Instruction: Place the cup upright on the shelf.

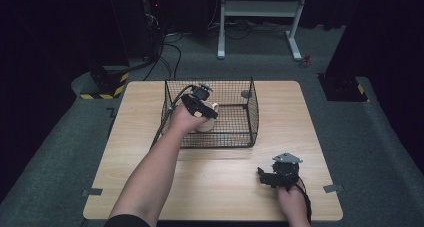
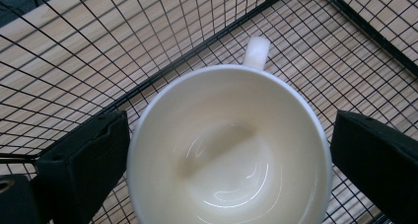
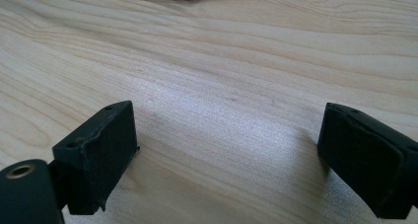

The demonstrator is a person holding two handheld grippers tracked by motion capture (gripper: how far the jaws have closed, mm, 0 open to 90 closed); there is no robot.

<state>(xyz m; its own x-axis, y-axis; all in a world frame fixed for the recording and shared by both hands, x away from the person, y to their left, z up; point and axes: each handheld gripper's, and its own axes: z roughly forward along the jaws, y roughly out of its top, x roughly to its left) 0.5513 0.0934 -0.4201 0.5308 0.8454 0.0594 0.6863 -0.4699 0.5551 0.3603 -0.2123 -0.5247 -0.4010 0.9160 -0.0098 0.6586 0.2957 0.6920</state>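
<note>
A cream cup (image 2: 226, 150) stands upright inside a black wire basket (image 1: 251, 112) at the table's far middle, its handle (image 2: 257, 51) pointing away from the camera. My left gripper (image 1: 209, 112) hangs over the cup (image 1: 206, 124) inside the basket. In the left gripper view its jaws stand wide, one on each side of the cup's rim, and the left gripper (image 2: 229, 155) is open. My right gripper (image 1: 265, 178) rests low over the bare wood near the front right, and the right gripper (image 3: 226, 150) is open with nothing between its jaws.
The basket's wire walls (image 2: 148, 61) rise close around the cup. The wooden table (image 1: 125, 152) has bare boards left and right of the basket. Grey tape tabs (image 1: 333, 188) mark its front corners. A white frame (image 1: 260, 9) stands on the floor behind.
</note>
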